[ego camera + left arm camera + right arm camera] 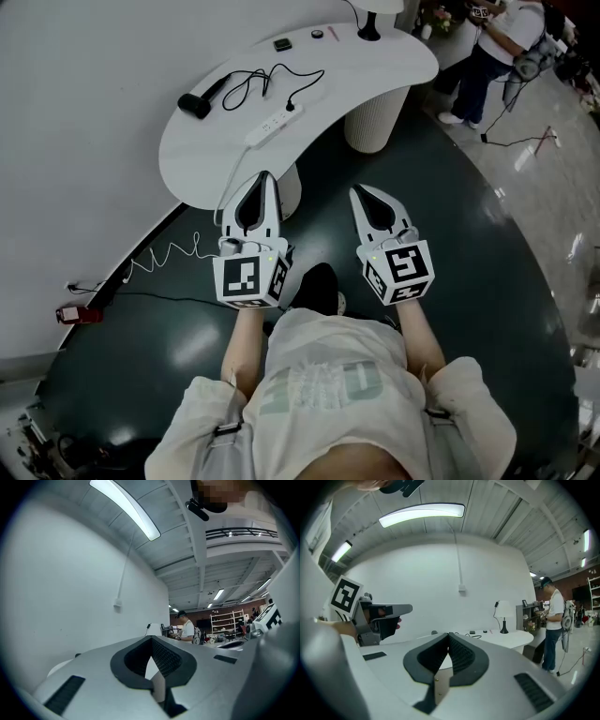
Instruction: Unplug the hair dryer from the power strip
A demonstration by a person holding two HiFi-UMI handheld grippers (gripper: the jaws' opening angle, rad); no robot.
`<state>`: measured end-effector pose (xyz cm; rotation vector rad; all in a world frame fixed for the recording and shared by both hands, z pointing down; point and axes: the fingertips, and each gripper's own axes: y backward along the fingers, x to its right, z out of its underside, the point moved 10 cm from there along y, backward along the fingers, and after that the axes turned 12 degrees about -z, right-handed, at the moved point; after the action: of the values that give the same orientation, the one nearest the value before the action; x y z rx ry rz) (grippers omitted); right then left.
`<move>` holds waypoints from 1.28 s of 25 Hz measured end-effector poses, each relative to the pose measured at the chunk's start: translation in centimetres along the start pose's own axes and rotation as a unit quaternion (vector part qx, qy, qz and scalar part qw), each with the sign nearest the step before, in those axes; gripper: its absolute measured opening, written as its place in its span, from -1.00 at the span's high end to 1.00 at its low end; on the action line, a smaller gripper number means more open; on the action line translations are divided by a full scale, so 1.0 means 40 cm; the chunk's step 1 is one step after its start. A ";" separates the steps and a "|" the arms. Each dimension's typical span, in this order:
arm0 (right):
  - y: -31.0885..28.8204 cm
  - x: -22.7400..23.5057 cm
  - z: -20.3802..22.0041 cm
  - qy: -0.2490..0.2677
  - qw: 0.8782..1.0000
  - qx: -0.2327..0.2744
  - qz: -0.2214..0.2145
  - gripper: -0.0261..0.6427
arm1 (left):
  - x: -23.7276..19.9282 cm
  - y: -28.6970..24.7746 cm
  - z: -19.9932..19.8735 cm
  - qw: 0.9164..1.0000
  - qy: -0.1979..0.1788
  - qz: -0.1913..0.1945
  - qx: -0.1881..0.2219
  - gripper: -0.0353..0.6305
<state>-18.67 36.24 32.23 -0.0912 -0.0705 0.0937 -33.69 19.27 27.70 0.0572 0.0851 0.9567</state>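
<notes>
On the white curved table (206, 169), a black hair dryer (195, 103) lies at the left end. Its black cord loops to a plug (292, 106) in the white power strip (274, 122). My left gripper (263, 175) and right gripper (357, 191) are held side by side short of the table's near edge, both pointing toward it, both shut and empty. In the left gripper view the jaws (151, 639) meet with nothing between them. The right gripper view shows the same (449, 634), with the left gripper (370, 616) off to the left.
A lamp base (368, 34) and two small dark items (282, 44) sit at the table's far end. The ribbed pedestal (377, 117) stands under it. A person (487, 47) stands at the upper right. A coiled white cable (169, 253) and a red object (77, 314) lie on the floor at left.
</notes>
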 end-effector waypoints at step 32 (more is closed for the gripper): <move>-0.700 0.639 -0.111 0.006 0.996 -0.020 -0.086 0.86 | -0.155 -0.932 0.118 0.999 0.017 -0.039 -0.011 0.85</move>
<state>9.56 10.54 32.14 -0.1260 -0.0674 -0.0808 -6.48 -7.29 29.45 0.0176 0.1067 0.8798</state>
